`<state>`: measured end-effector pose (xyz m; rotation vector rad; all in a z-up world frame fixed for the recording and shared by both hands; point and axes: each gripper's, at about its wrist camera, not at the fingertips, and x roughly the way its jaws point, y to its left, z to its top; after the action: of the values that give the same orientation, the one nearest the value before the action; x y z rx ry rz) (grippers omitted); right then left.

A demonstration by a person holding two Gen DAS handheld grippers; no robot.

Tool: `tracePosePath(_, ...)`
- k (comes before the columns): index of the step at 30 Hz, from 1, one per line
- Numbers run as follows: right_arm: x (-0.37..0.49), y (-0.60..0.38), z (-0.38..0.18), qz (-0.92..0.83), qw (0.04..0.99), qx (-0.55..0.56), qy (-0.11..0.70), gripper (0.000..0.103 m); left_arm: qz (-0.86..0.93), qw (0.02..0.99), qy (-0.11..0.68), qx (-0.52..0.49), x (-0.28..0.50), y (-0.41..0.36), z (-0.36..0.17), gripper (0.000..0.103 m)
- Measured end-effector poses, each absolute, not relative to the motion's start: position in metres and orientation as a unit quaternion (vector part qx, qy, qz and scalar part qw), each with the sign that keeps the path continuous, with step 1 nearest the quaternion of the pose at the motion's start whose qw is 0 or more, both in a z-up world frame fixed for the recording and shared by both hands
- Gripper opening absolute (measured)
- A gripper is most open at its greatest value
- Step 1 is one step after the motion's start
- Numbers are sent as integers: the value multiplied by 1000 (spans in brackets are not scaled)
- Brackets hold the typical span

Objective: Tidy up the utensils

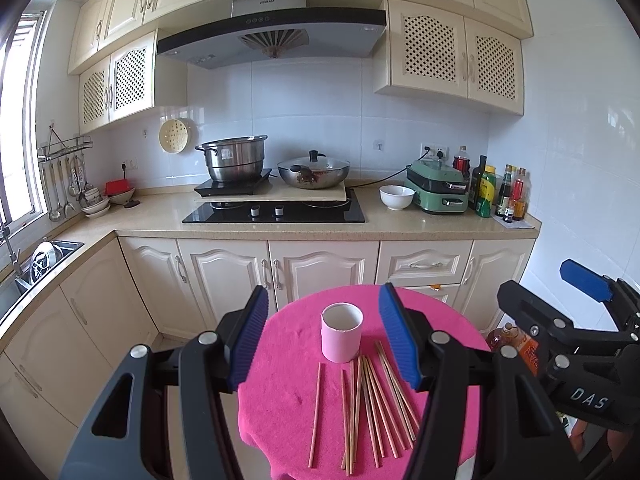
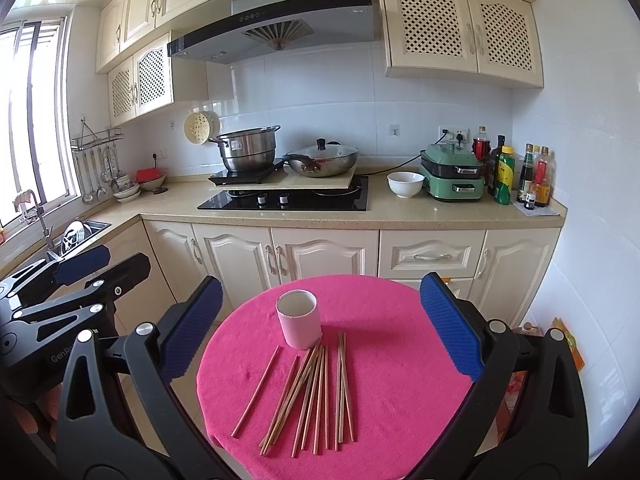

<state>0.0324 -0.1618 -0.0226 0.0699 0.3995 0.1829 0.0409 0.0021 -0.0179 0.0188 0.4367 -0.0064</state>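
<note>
Chopsticks [image 2: 316, 396] are all lying flat on the pink cloth [image 2: 400, 380] of the small round table. None of them is in the pink cup [image 2: 299, 323] yet. I think the job has not really started. Every stick has to be picked up and put in the cup, so all the work is left.

The cup stands upright near the far side of the table, with its open mouth facing up. It looks empty. The sticks lie just in front of it, on my side. Their long way runs from me toward the cup, so their far tips point at it and at the kitchen counter behind. Most lie close together in a loose bunch, some crossing or touching. One stick [image 2: 256, 390] lies alone on the left of the bunch, leaning a bit to one side.

My left gripper [image 1: 324, 336] is spread wide and has nothing in it. It hangs above the table, and I see the cup between its blue pads [image 1: 250, 340]. My right gripper [image 2: 320, 328] is spread wide too, even wider, and it has nothing in it either. It hangs over the table with the cup and sticks in the middle.
</note>
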Motion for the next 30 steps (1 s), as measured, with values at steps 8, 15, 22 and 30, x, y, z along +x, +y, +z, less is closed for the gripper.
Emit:
tracePosePath(8, 48, -161, -32, 90, 971, 36, 219, 97, -4, 972, 233, 12, 58, 2, -28, 57)
tracePosePath(15, 77, -162, -56, 89, 960, 36, 265, 97, -15, 958, 285, -1, 91, 5, -57, 57)
tracePosePath(22, 126, -168, -115, 88, 930, 34, 356, 97, -20, 922, 386, -21, 137, 24, -123, 57)
tracePosePath(30, 178, -169, -207, 95, 877, 12, 471, 91, -15, 862, 505, -38, 192, 40, -216, 57)
